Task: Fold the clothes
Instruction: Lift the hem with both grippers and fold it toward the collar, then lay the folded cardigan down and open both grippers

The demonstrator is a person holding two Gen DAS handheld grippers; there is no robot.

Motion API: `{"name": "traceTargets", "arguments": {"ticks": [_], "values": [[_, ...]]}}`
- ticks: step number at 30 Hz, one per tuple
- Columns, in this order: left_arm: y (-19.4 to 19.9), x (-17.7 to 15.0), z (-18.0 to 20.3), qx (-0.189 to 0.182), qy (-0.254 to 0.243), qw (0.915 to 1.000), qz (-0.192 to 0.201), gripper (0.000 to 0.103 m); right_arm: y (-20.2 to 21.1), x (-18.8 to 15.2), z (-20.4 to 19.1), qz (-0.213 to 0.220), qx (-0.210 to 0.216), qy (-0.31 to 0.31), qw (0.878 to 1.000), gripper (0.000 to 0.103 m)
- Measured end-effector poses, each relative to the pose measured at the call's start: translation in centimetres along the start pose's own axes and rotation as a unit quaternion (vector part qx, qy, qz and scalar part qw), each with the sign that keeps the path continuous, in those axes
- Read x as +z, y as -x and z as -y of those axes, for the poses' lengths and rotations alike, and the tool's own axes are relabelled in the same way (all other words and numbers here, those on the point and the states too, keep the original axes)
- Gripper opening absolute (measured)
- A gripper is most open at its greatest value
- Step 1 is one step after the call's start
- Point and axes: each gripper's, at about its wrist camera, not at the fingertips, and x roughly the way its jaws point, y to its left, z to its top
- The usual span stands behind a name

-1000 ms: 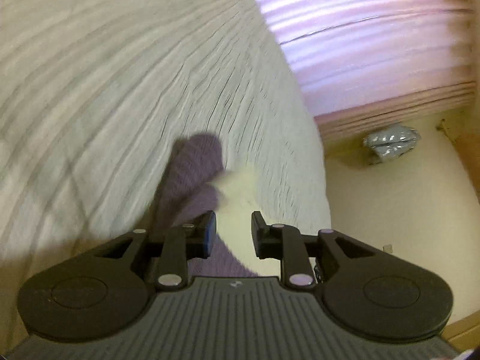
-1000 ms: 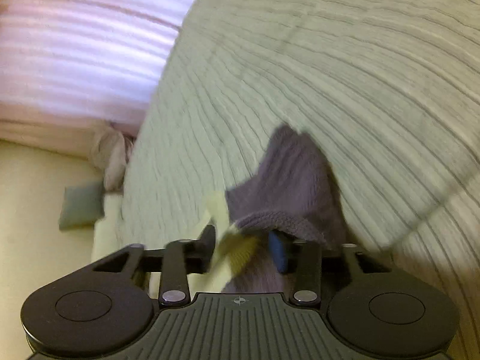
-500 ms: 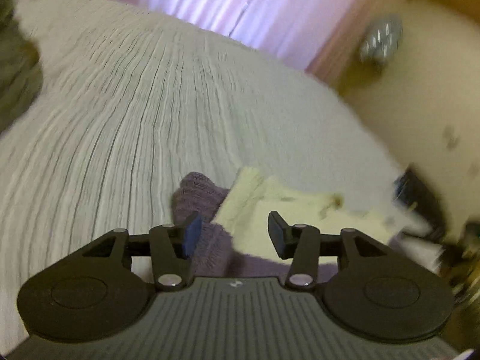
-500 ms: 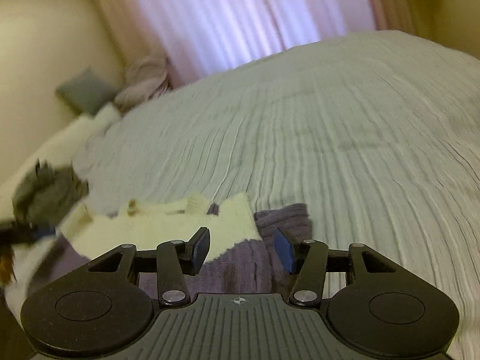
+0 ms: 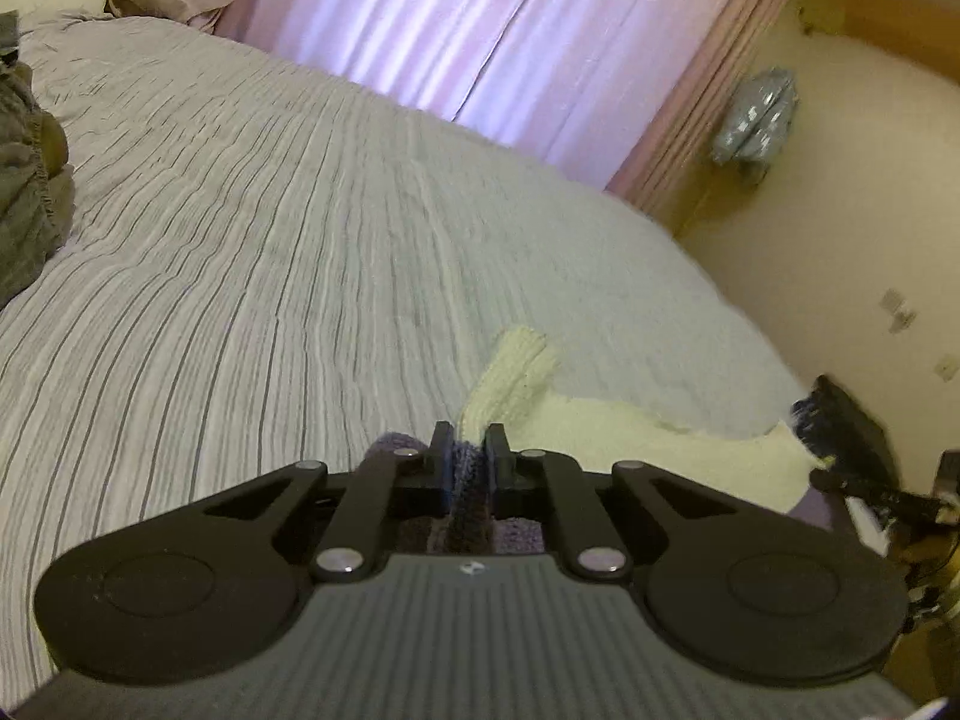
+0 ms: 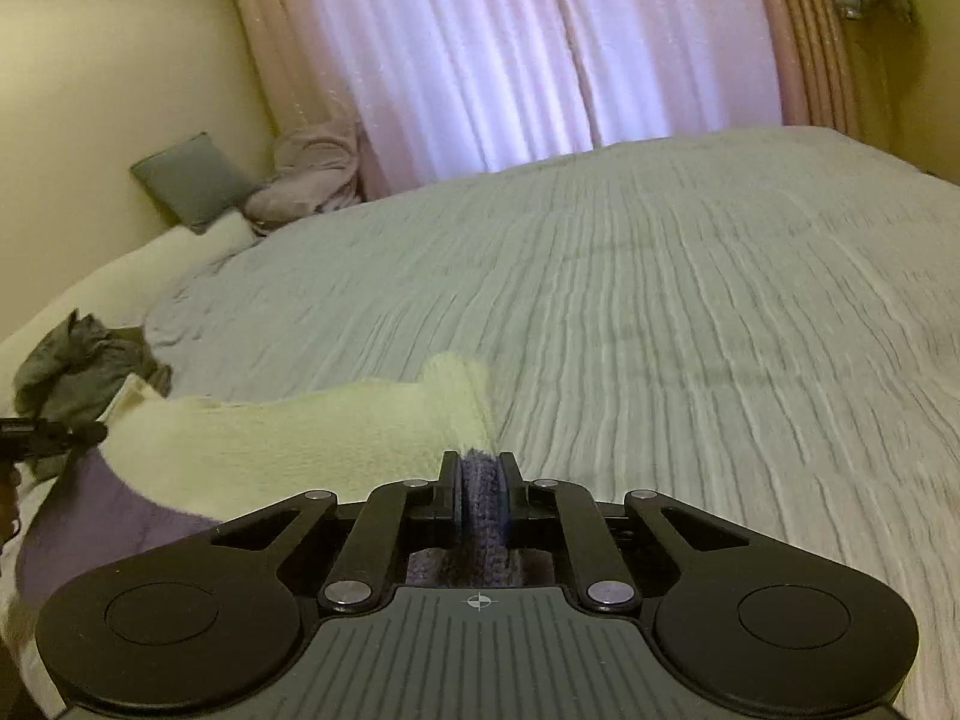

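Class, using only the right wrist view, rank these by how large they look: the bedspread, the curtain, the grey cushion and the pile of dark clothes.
1. Bedspread, largest.
2. Curtain.
3. Grey cushion and pile of dark clothes: they look alike, and the pile is nearer the camera, so no ranking between them.

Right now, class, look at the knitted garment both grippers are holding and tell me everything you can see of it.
The garment is a soft, chunky knit in two colours: pale cream above, dull purple below. It lies spread low across the near edge of the bed, stretched between the two grippers. The left gripper and the right gripper are each shut on a bunched purple fold. A ribbed cream part sticks up just beyond each gripper. Its full shape is hidden by the grippers.
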Motion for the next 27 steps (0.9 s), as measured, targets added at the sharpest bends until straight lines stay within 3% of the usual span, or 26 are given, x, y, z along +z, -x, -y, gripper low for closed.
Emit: {"name": "traceTargets", "arguments": {"ticks": [4, 9, 12, 16, 17, 18, 20, 23, 27], "values": [[-2.3, 0.6, 0.3, 0.019, -0.009, 0.9998, -0.006, 0.008, -2.9, 0.3, -0.4, -0.031, -0.032, 0.021, 0.999, 0.009], [-3.5, 1.1, 0.4, 0.029, -0.024, 0.9993, 0.001, 0.008, -5.3, 0.3, -0.4, -0.034, -0.055, 0.029, 0.997, 0.009], [-6.1, -0.4, 0.7, 0.080, -0.063, 0.9938, -0.045, 0.009, -7.1, -0.8, -0.7, -0.070, -0.080, 0.051, 0.993, 0.009], [-6.2, -1.5, 1.6, 0.113, -0.095, 0.9880, -0.046, 0.013, -8.7, -2.4, -2.1, -0.099, -0.107, 0.105, 0.984, 0.010], [-5.7, -1.3, 2.1, 0.122, -0.101, 0.9865, -0.042, 0.014, -8.4, -2.2, -2.3, -0.099, -0.111, 0.105, 0.983, 0.015], [-4.9, -1.1, 2.8, 0.131, -0.111, 0.9845, -0.035, 0.014, -8.1, -1.9, -2.5, -0.099, -0.122, 0.102, 0.982, 0.043], [-2.9, -0.9, 4.3, 0.157, -0.132, 0.9787, -0.015, 0.014, -6.1, -1.4, -3.3, -0.069, -0.142, 0.096, 0.983, 0.065], [0.9, -1.3, 6.8, 0.180, -0.158, 0.9707, 0.021, 0.014, -2.4, -1.0, -4.7, -0.019, -0.156, 0.079, 0.984, 0.065], [1.6, -4.3, 7.5, 0.163, -0.151, 0.9750, 0.011, 0.013, 2.9, -3.3, -8.7, 0.026, -0.069, 0.072, 0.995, 0.064]]}}
